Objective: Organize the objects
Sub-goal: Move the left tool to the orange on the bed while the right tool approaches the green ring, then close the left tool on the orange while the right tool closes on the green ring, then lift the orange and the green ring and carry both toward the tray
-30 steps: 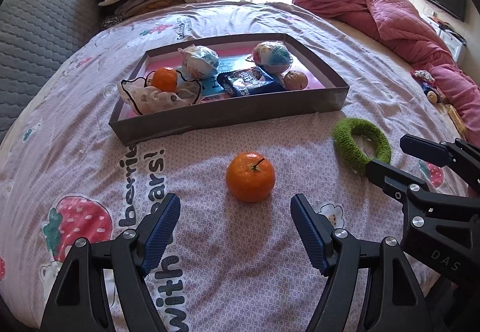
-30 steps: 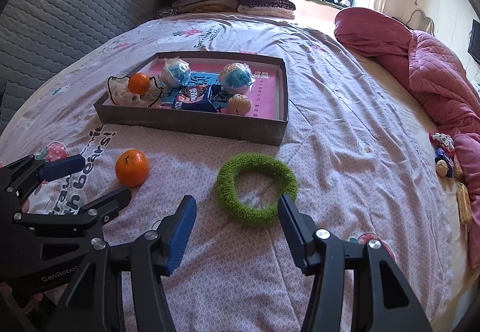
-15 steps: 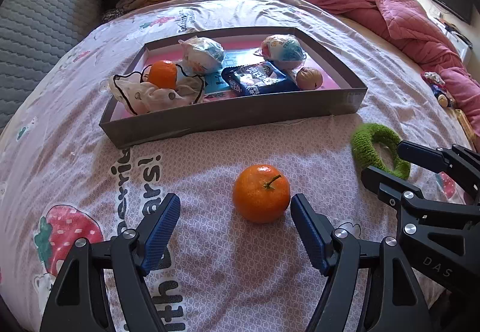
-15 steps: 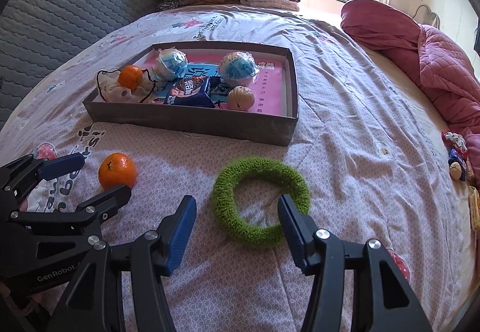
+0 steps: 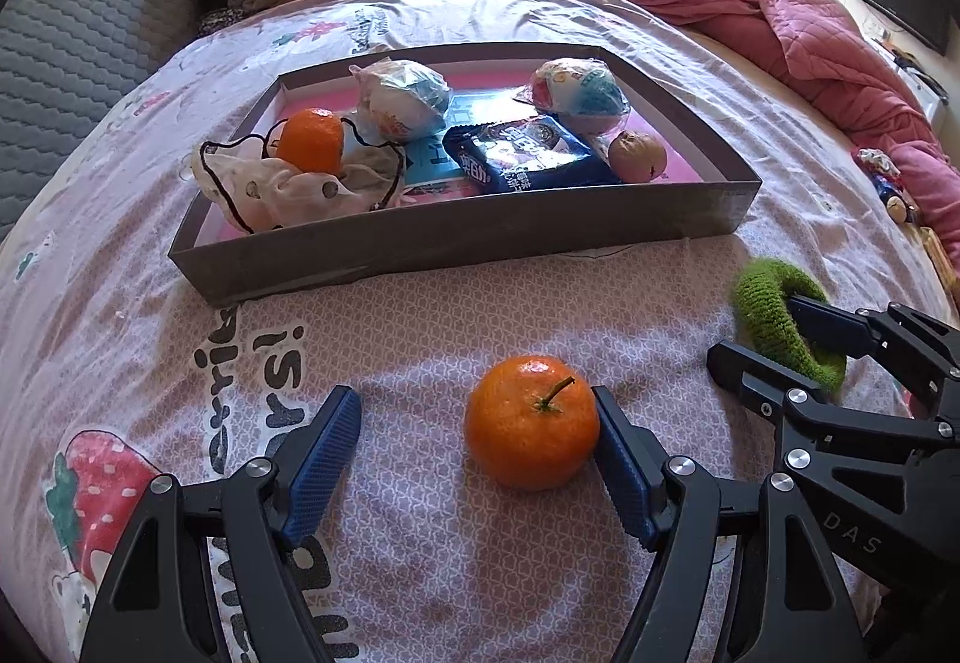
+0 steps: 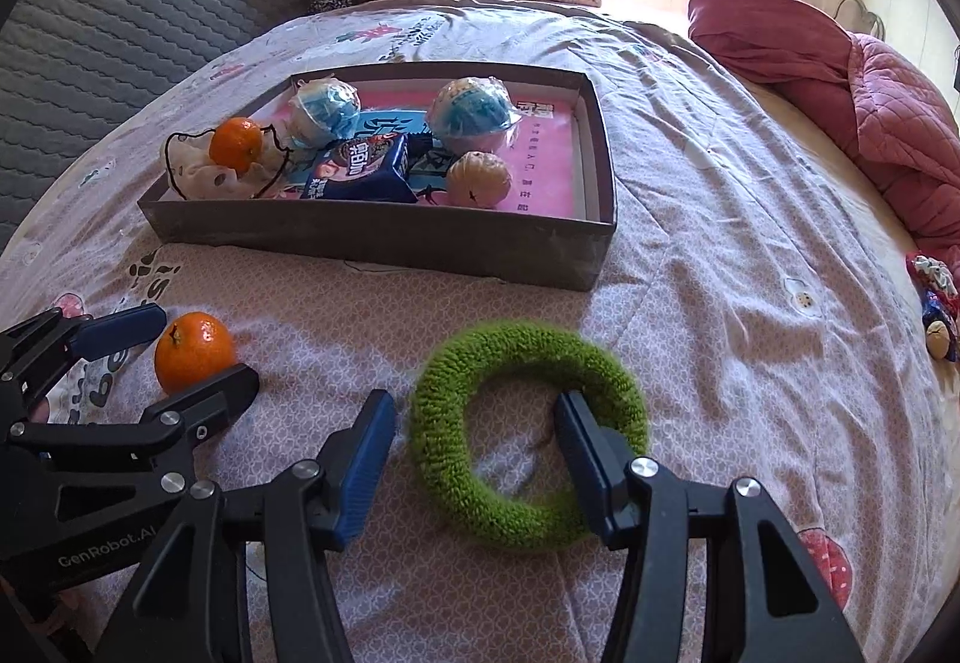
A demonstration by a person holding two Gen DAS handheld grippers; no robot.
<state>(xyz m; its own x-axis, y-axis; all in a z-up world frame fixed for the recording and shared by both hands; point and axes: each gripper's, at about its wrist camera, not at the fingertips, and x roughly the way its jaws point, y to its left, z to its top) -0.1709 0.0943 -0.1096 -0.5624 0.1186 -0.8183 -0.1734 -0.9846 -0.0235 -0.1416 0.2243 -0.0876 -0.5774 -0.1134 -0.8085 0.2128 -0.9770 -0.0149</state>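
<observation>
Left wrist view: the left gripper (image 5: 474, 447) is spread wide around a loose tangerine (image 5: 531, 431) that sits on the printed bedsheet (image 5: 420, 315), short of the grey tray (image 5: 456, 237). Its right blue pad looks to be touching the fruit's side, while the left pad is well apart from it, so nothing is clamped yet. The tangerine is round, smooth and slightly glossy, with a short stem on top; I judge it light but squashable, and prone to rolling on the soft bedding. Closing across its widest part, below the stem, with gentle pressure seems the safest hold (the ribbed pads should help against slipping).

Right wrist view: the right gripper (image 6: 474, 441) is also open, straddling 1 side of a green fuzzy ring (image 6: 528, 432); its right finger stands inside the hole and its left finger just outside the ring's near-left edge. The ring looks knitted or plush, soft and very light, so it should compress rather than slip, and pinching that single band is the natural grip.

Inside the tray lie another tangerine (image 6: 236, 144) on a crumpled white cloth (image 6: 198, 177), 2 wrapped round items, a blue snack packet (image 6: 360, 174) and a walnut-like ball (image 6: 478, 179). Free pink floor (image 6: 549, 171) shows toward the tray's right end.
</observation>
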